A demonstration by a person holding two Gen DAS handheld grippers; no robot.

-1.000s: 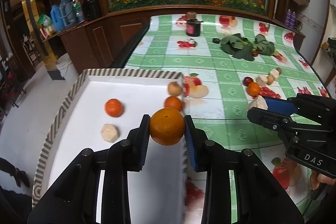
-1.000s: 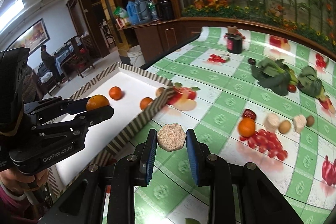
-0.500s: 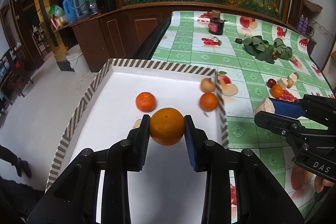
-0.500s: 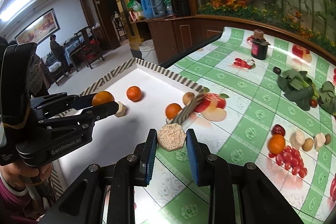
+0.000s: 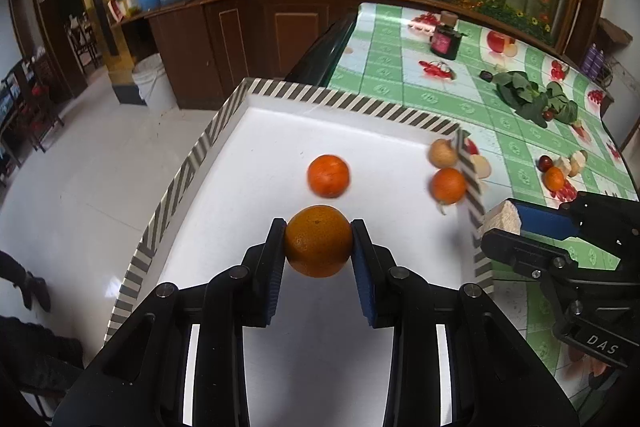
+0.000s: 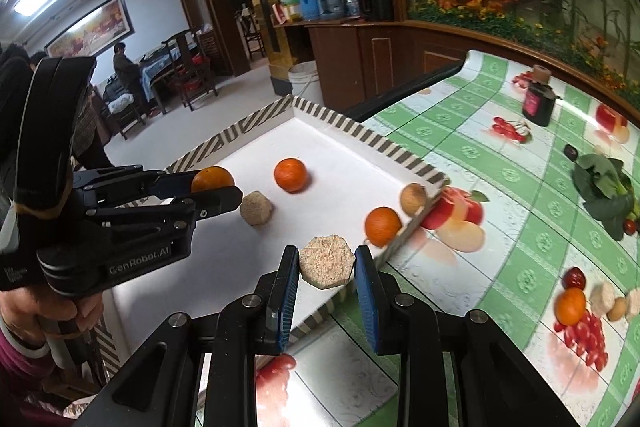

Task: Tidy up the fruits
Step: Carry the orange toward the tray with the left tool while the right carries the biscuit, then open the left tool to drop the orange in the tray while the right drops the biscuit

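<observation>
My left gripper (image 5: 319, 241) is shut on an orange (image 5: 318, 239) and holds it above the white tray (image 5: 288, 95) with the striped rim. My right gripper (image 6: 327, 263) is shut on a beige hexagonal block (image 6: 327, 265) above the tray's right rim (image 6: 404, 155). In the tray lie a tangerine (image 5: 329, 175), a second tangerine (image 5: 448, 185) and a brown round fruit (image 5: 442, 151) by the right wall. The right wrist view also shows a beige block (image 6: 256, 207) in the tray. The right gripper shows at the right of the left wrist view (image 5: 516, 227).
On the green checked tablecloth (image 6: 500, 187) lie an orange (image 6: 570, 305), a dark red fruit (image 6: 574, 277), pale pieces (image 6: 604, 297), leafy greens (image 6: 604, 183) and a dark jar (image 6: 538, 103). A wooden cabinet (image 5: 248, 35) and a white bucket (image 5: 152, 79) stand beyond the tray.
Both grippers have moved left over the tray with their loads still held. The beige block in the tray is now hidden behind the held orange in the left wrist view.
</observation>
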